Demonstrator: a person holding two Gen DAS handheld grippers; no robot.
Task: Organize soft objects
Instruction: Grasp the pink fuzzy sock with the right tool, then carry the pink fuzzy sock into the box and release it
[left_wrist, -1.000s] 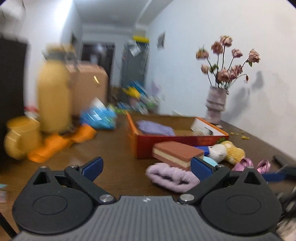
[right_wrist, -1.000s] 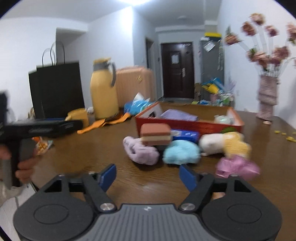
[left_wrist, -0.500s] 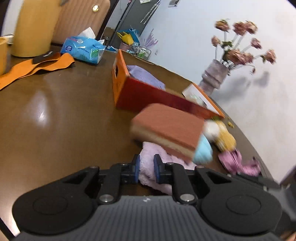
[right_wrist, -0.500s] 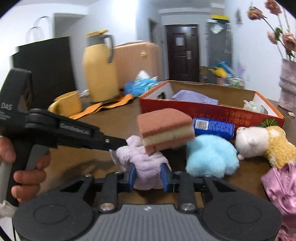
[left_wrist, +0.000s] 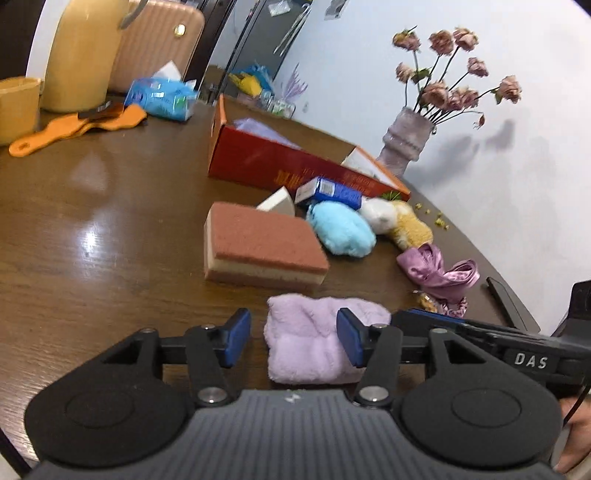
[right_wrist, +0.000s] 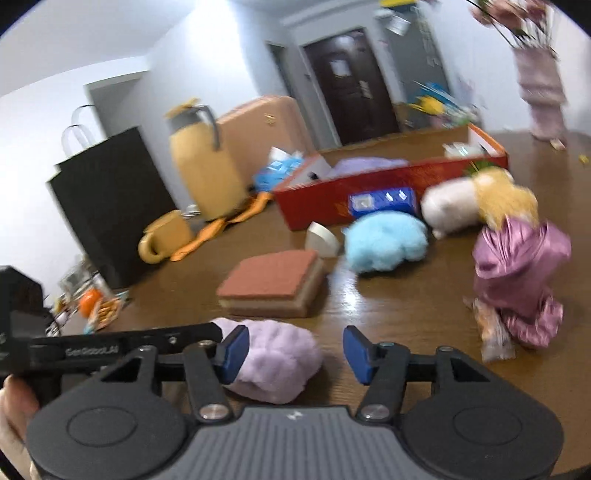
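A fluffy lilac cloth (left_wrist: 310, 343) lies on the brown table (left_wrist: 110, 229), close in front of both grippers. My left gripper (left_wrist: 293, 341) straddles it with jaws opening; one pad touches the fluff and the other stands apart. From the other side, my right gripper (right_wrist: 295, 354) is opening too, with the lilac cloth (right_wrist: 280, 358) against its left pad only. Beyond the cloth lie a brown-topped sponge (left_wrist: 262, 247), a blue plush (left_wrist: 341, 227), a white-and-yellow plush (left_wrist: 395, 218) and a purple satin cloth (left_wrist: 436, 269). A red box (left_wrist: 280, 166) stands behind them.
A small blue carton (left_wrist: 328, 190) and a white wedge (left_wrist: 279, 201) lie by the box. A vase of dried flowers (left_wrist: 406, 147) stands near the wall. A yellow jug (right_wrist: 203, 166), mug (right_wrist: 162, 236), orange strap and black bag (right_wrist: 110, 199) sit on the left.
Half a second ago both grippers were nearly shut on the lilac cloth, with the sponge on top of it. Both jaws have since widened, and the sponge lies flat on the table beyond the cloth.
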